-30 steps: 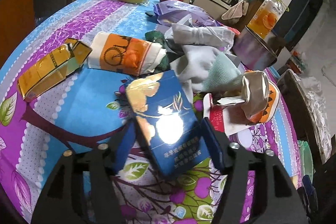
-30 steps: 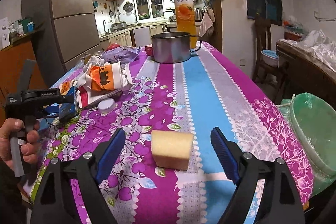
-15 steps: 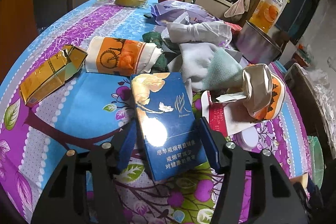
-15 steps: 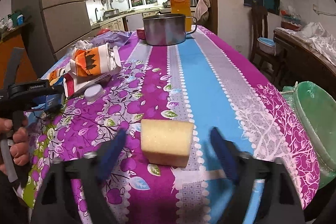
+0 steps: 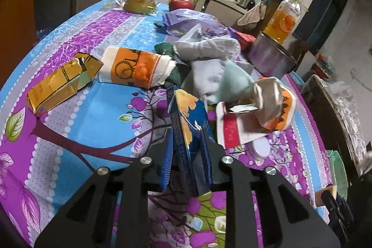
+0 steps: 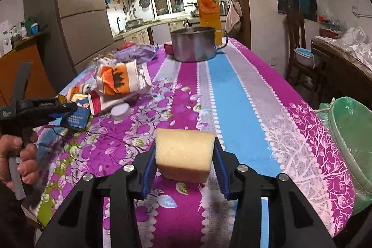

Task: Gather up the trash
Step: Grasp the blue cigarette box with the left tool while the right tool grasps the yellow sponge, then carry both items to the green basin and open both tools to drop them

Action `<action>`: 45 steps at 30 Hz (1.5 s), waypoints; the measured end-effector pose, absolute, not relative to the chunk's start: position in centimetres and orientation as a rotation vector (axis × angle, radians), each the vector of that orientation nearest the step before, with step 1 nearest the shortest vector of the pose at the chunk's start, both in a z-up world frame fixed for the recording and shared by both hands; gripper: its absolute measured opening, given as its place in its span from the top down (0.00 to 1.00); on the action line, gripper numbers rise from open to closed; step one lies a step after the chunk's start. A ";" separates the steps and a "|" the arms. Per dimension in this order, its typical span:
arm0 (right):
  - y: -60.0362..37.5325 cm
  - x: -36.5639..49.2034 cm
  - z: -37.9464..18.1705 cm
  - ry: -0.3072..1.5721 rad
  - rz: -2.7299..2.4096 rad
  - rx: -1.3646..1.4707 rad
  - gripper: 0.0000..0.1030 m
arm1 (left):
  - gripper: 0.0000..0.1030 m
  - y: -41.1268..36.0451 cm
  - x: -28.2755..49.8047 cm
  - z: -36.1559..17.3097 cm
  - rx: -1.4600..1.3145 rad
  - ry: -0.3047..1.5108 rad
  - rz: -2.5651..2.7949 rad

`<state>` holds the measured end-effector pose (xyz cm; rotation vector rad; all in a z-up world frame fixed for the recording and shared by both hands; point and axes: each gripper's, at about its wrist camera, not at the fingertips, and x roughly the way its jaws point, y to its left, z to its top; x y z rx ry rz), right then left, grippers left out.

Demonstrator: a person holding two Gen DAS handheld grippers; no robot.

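**Inspector A:** Left tongs (image 5: 187, 152): a second ago the pads stood wide on either side of the blue carton (image 5: 189, 129), which lay flat and face-up on the tablecloth (image 5: 93, 113). Now the jaws are closing and the pads press on it from both sides. The carton is crushed narrow and stands on edge between them, its far end sticking out past the fingertips.

**Inspector B:** Right tongs (image 6: 184, 165)?

**Inspector A:** The same change. Earlier the yellow sponge block (image 6: 184, 153) sat between pads held well apart from it. Now the jaws are closing and both blue pads touch its sides. Its lower edge is at the cloth; I cannot tell whether it is lifted.

**Inspector B:** Surroundings?

**Inspector A:** Unmoved. Ahead and left of the left tongs lie the gold packet (image 5: 62, 83) and the orange bicycle-print wrapper (image 5: 137, 67). Ahead and right lie the crumpled orange carton (image 5: 276, 106) and the red-and-white pack (image 5: 232, 129), touching each other. Far ahead of the right tongs stand the steel pot (image 6: 194, 47) and the orange drink bottle (image 6: 207, 1). To their right, off the table edge, is the green-lined bin (image 6: 351, 131).

**Inspector B:** The person?

**Inspector A:** A hand (image 6: 21, 157) grips the left tongs' handle, seen left of the right tongs.
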<state>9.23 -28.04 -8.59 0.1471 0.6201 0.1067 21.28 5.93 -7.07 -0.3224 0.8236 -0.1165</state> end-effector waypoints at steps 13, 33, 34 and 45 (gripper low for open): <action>-28.1 6.8 -6.4 0.531 0.113 0.133 0.57 | 0.90 2.3 17.2 -3.8 -0.184 0.691 -0.140; -32.1 2.8 -2.6 0.433 0.007 0.099 0.57 | 0.90 -8.4 12.2 0.7 -0.021 0.512 -0.291; -32.9 2.4 -2.2 0.425 -0.014 0.097 0.57 | 0.90 -9.7 12.2 0.7 -0.013 0.512 -0.317; -42.4 -1.0 0.8 0.418 -0.230 0.093 0.57 | 0.90 -22.1 10.7 1.3 0.060 0.507 -0.592</action>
